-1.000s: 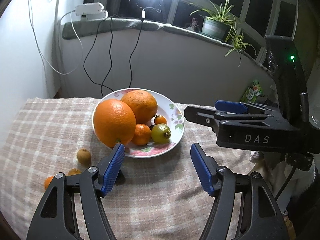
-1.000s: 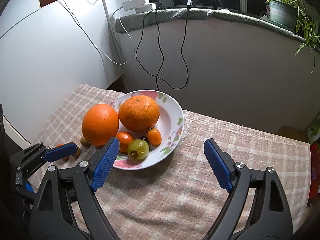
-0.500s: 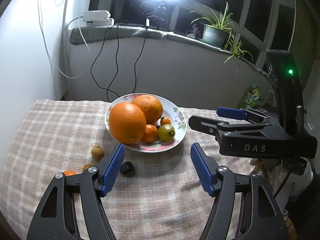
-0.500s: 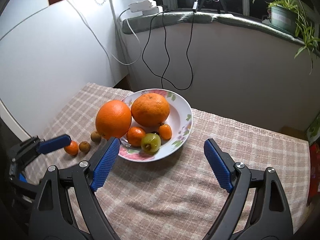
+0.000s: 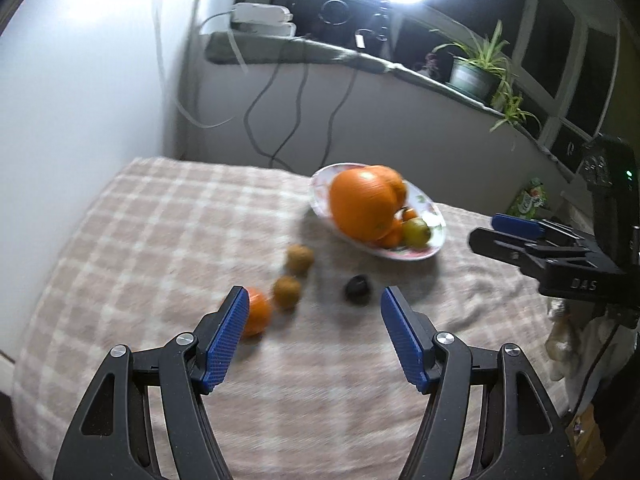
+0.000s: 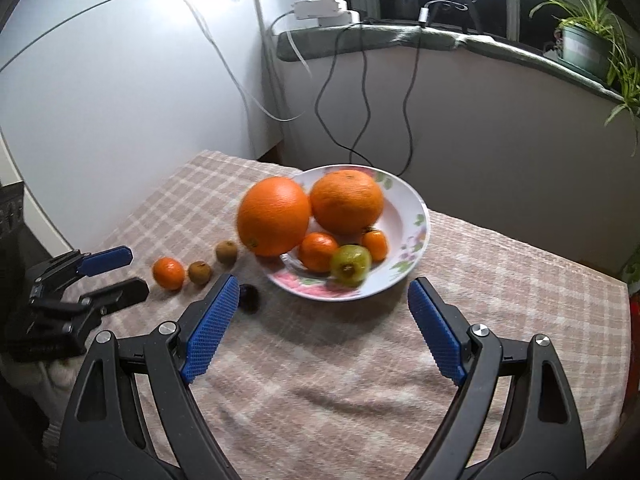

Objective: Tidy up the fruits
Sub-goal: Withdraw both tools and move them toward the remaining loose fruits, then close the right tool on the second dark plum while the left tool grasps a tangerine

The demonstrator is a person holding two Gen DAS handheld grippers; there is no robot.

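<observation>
Fruits: five on plate (image 6: 416, 220), four on cloth (image 6: 500, 280).

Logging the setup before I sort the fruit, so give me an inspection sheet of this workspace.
Surface: checked cloth covers the table.
Job's things: floral bowl holds two large oranges, small orange fruits and a green fruit; a mandarin, two brown fruits and a dark fruit lie loose on the cloth.
Clutter: nothing seen.
Grippers: left gripper and right gripper open, empty.
Cables: black cables hang down the wall.
Surroundings: potted plant on the sill.
</observation>
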